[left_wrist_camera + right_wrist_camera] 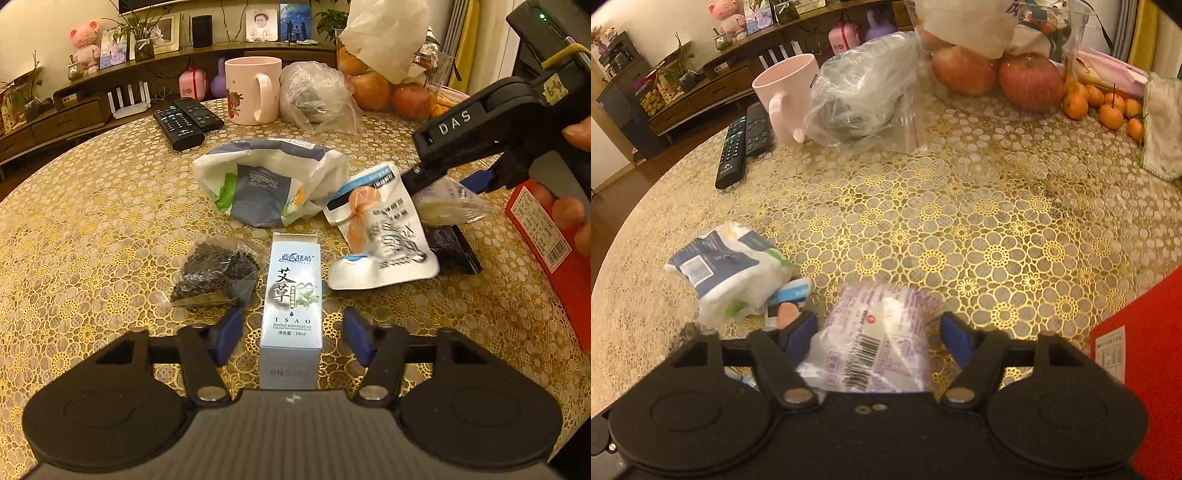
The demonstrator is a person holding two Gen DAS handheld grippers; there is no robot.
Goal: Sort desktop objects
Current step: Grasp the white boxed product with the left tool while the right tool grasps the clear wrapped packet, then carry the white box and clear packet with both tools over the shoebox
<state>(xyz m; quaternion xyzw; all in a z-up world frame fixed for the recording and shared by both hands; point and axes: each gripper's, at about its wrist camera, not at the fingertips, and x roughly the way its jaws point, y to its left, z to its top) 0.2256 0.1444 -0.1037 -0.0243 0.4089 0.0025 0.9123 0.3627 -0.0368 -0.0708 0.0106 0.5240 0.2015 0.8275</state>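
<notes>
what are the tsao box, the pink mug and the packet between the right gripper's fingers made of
TSAO box: looks like printed paperboard, slightly glossy, with crisp folded edges and an open top flap.
Pink mug: likely glazed ceramic, with thick walls and a smooth soft sheen.
Purple-printed packet: thin translucent plastic film, crinkled and shiny, barcode printed on it.

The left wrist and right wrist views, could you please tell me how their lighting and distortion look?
Left wrist view: warm yellowish light, fisheye bending the table edge, the essential oil box print sharp. Right wrist view: same warm cast, the clear plastic packet soft with glare between the right tool fingers.
</notes>
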